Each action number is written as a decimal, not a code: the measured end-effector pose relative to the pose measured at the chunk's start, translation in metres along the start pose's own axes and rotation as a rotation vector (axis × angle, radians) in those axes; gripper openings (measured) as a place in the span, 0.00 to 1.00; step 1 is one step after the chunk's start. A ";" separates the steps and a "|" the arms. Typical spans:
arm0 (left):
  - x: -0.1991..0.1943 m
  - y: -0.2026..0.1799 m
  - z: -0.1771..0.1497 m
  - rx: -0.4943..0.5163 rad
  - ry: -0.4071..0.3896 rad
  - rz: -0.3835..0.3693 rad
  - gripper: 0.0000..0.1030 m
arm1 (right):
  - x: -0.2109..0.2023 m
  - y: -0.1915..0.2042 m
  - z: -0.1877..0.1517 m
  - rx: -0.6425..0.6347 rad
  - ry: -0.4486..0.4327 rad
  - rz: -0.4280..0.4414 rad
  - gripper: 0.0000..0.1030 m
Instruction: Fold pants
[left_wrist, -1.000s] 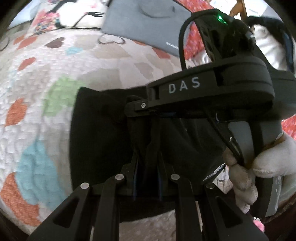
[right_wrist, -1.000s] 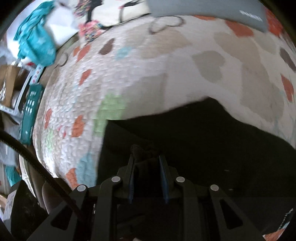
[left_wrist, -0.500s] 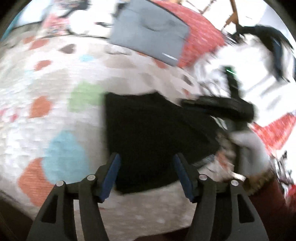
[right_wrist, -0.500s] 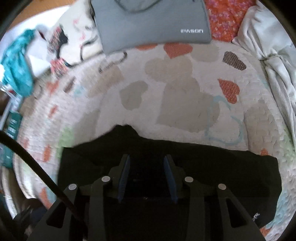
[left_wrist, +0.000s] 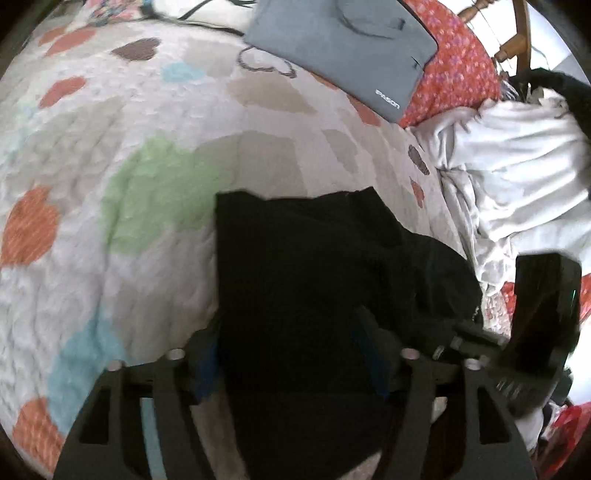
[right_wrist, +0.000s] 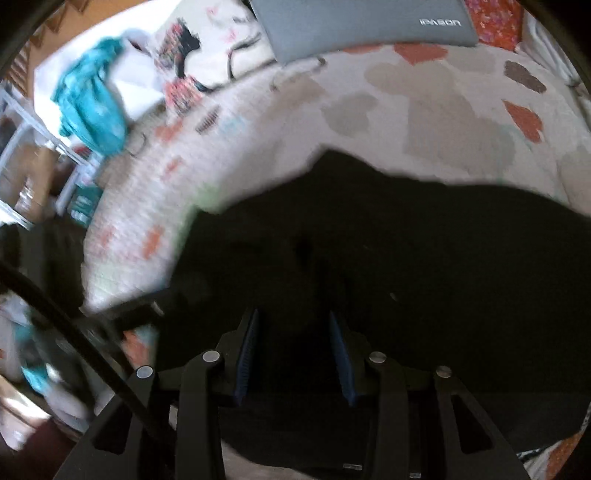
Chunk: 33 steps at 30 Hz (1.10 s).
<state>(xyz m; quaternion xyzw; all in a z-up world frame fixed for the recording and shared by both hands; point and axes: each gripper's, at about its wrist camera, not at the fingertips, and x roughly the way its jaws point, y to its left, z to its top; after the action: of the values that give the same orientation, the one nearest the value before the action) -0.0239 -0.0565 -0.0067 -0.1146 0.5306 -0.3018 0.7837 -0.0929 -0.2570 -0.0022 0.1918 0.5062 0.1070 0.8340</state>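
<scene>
Black pants (left_wrist: 314, 266) lie folded on a heart-patterned quilt (left_wrist: 155, 192). My left gripper (left_wrist: 288, 360) hovers over their near edge. Its jaws are opening wide and its blue pads (left_wrist: 207, 365) straddle the cloth without pressing on it. In the left wrist view my right gripper (left_wrist: 535, 332) is a blurred dark shape at the pants' right end. The right wrist view shows the pants (right_wrist: 424, 258) filling the lower right. My right gripper (right_wrist: 293, 354) is open just above them, with dark cloth below the pads (right_wrist: 247, 354) and nothing pinched.
A grey zipped sleeve (left_wrist: 343, 48) lies at the quilt's far side, beside a red floral cover (left_wrist: 458, 66). Crumpled white bedding (left_wrist: 517, 177) lies to the right of the pants. In the right wrist view a teal cloth (right_wrist: 92, 107) and shelves stand beyond the bed's left edge. A black cable (right_wrist: 74, 332) crosses the lower left there.
A second ago both grippers were shut on folds of the black pants. Both have since let go, spread their jaws and drawn back. The pants now lie flat.
</scene>
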 end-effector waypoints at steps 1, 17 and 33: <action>0.003 -0.002 0.002 0.008 -0.004 -0.007 0.79 | -0.001 -0.001 -0.004 0.001 -0.031 0.015 0.42; -0.018 -0.004 0.034 0.021 -0.038 0.038 0.10 | 0.013 0.024 0.002 -0.002 -0.077 0.002 0.50; -0.064 0.142 0.056 -0.163 -0.059 0.242 0.21 | 0.095 0.122 0.055 -0.191 -0.036 -0.002 0.44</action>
<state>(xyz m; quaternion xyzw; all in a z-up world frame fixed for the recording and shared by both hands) 0.0604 0.0866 -0.0056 -0.1220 0.5399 -0.1578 0.8177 0.0022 -0.1233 -0.0033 0.1127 0.4790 0.1504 0.8575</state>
